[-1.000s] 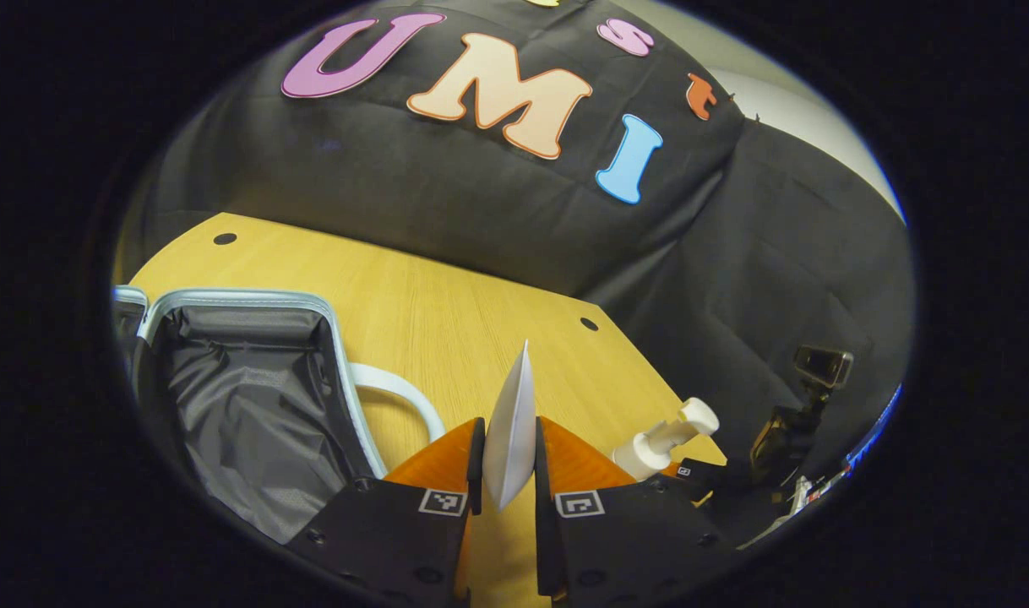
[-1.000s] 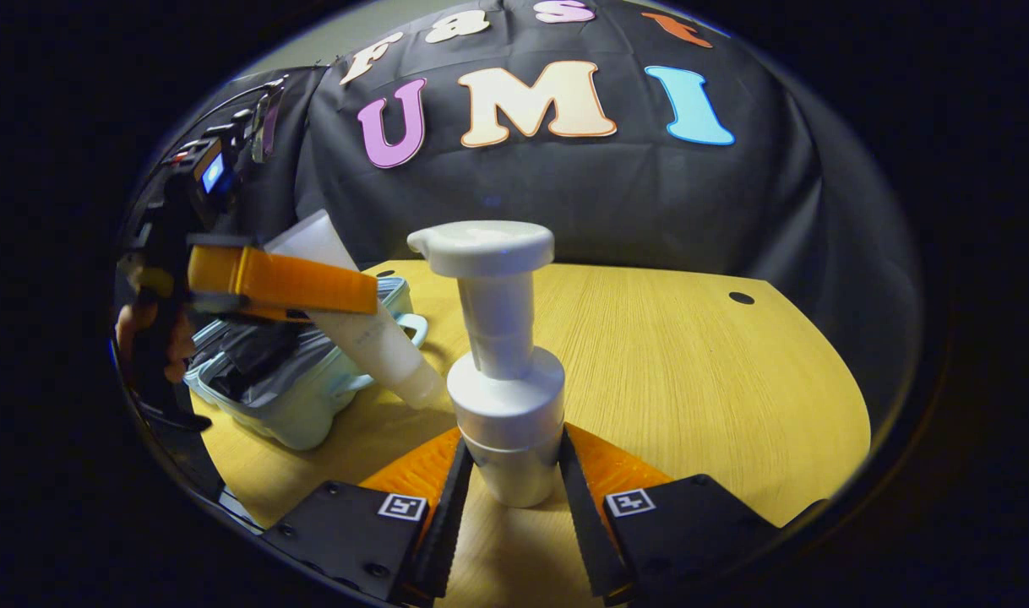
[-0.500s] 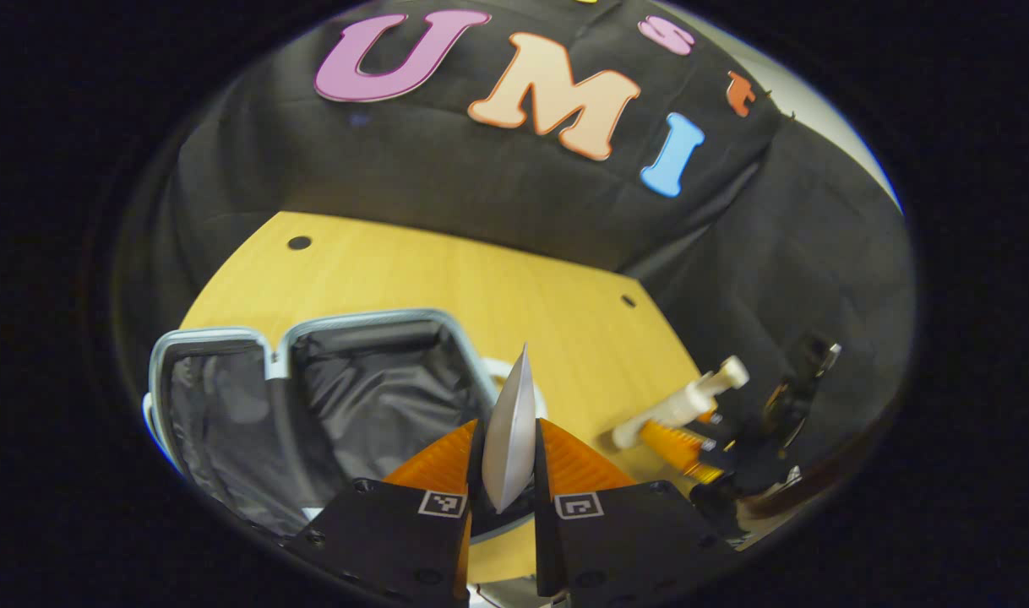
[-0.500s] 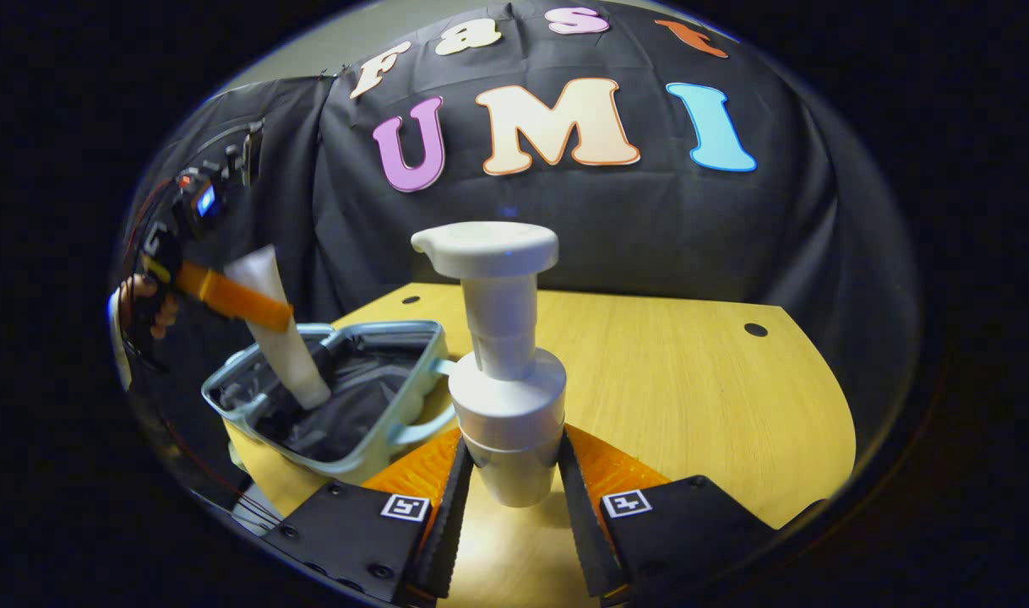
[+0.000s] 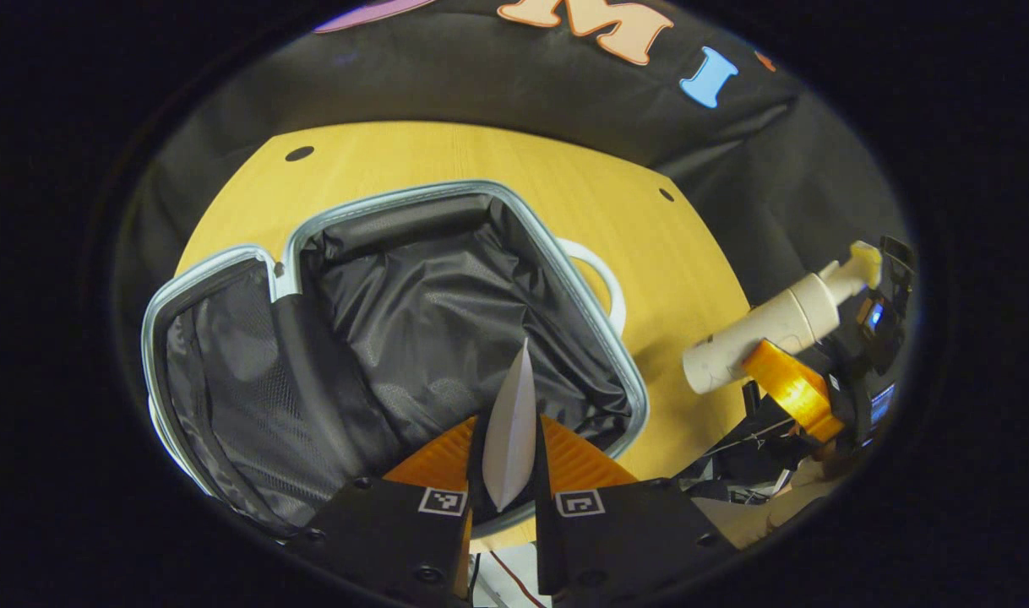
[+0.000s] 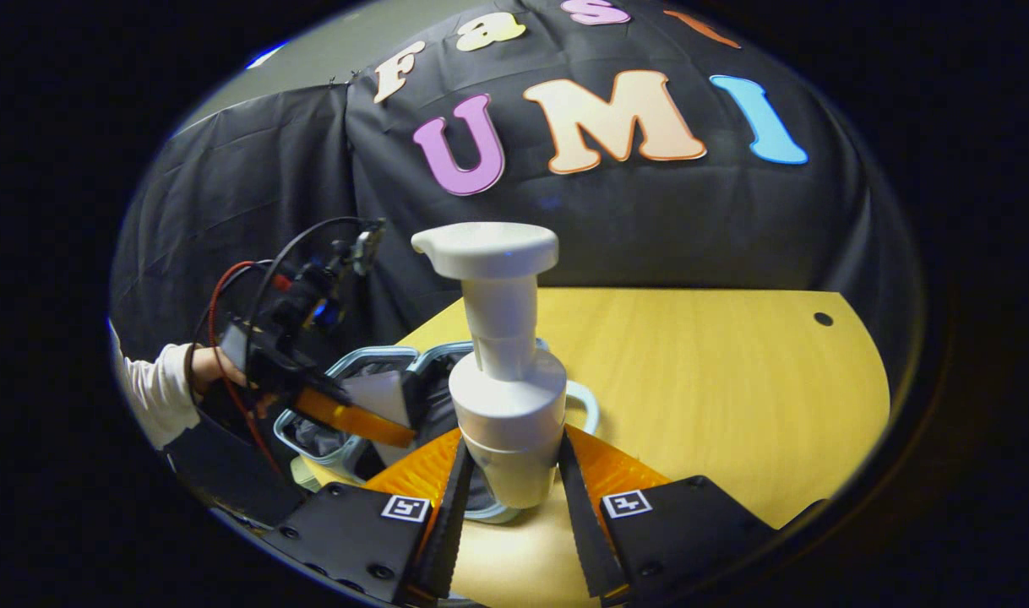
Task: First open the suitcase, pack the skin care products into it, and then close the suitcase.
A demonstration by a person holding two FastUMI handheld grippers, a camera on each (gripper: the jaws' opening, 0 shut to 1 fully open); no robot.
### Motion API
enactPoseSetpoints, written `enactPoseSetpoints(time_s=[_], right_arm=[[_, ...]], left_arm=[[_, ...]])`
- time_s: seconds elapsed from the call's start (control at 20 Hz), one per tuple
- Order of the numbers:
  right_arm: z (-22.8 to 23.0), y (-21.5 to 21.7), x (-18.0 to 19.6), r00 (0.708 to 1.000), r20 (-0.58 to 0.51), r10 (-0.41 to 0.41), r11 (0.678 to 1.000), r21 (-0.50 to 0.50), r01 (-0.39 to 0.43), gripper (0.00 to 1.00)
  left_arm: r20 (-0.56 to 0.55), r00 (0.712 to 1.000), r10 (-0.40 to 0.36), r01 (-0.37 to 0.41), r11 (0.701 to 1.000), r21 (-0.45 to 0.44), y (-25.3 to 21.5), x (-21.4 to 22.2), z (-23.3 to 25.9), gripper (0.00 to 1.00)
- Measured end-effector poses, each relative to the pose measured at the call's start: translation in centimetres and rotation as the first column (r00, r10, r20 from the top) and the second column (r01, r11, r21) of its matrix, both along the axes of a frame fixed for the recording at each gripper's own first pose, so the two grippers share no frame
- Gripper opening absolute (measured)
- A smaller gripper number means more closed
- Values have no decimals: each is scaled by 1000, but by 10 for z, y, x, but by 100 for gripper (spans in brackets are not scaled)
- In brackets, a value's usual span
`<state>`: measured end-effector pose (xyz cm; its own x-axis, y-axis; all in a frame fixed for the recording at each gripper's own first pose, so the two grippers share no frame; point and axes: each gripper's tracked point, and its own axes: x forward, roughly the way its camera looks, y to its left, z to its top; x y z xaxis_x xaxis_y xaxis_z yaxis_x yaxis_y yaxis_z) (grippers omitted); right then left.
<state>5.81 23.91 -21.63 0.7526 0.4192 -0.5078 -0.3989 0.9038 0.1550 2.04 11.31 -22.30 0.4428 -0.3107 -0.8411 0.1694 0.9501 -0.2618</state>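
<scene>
Grippers grip tube and pump bottle above suitcase.

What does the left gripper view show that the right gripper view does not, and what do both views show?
Left gripper view alone: the suitcase's dark lining from above, both halves lying open, and the pump bottle's flat base.

Right gripper view alone: a white sleeve and red and black cables behind the left gripper.

Both: the open suitcase on the wooden table, the white tube in the left gripper, and the pump bottle in the right gripper.
</scene>
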Motion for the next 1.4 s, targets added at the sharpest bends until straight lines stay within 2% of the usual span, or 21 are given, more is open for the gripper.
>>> enactPoseSetpoints(time_s=[0.1,0.2,0.35,0.45,0.6,0.65,0.75,0.85,0.9,0.95,1.0,1.05,1.1,1.2,1.25,1.4], right_arm=[[-11,23,-4,999,-41,30,1000,6,-30,59],[-23,41,-3,996,-74,45,999,-4,-45,59],[-40,57,4,993,-108,54,998,-28,-57,59],[-57,61,5,986,-158,50,997,-48,-58,59],[-81,58,4,973,-227,35,994,-92,-57,59],[-84,58,5,971,-237,30,994,-95,-54,57],[-88,61,10,971,-237,17,995,-93,-40,59],[-94,65,14,970,-241,4,995,-96,-28,57],[-97,64,17,970,-243,-2,995,-98,-22,57],[-101,65,19,969,-247,-7,995,-98,-17,57],[-101,67,19,969,-245,-17,996,-93,-6,59],[-98,66,21,971,-239,-21,997,-80,1,63],[-94,68,24,972,-232,-23,998,-62,9,60],[-77,69,29,981,-194,-25,1000,-15,22,85],[-66,69,32,985,-169,-23,1000,11,25,93],[-30,49,34,996,-84,-42,997,57,47,98]], left_arm=[[-8,1000,12,-13,1000,-20,3,8,-3,24],[4,999,33,-33,999,2,12,20,-4,30],[43,997,68,-68,998,-7,20,29,10,81],[94,990,105,-104,994,-20,29,33,27,95],[188,967,170,-159,985,-70,40,29,64,95],[224,954,198,-182,979,-89,48,26,75,95],[284,921,268,-243,963,-121,69,14,96,95],[324,883,341,-310,940,-143,94,-2,113,95],[334,863,378,-346,925,-155,107,-12,122,91],[349,837,422,-386,907,-169,122,-23,133,91],[373,799,472,-433,881,-188,139,-31,144,95],[390,761,518,-473,855,-213,156,-41,152,95],[401,720,567,-517,823,-236,176,-50,158,95],[405,648,645,-599,760,-252,218,-66,148,95],[404,611,681,-640,725,-254,238,-68,139,95],[395,521,757,-729,635,-255,288,-80,119,95]])
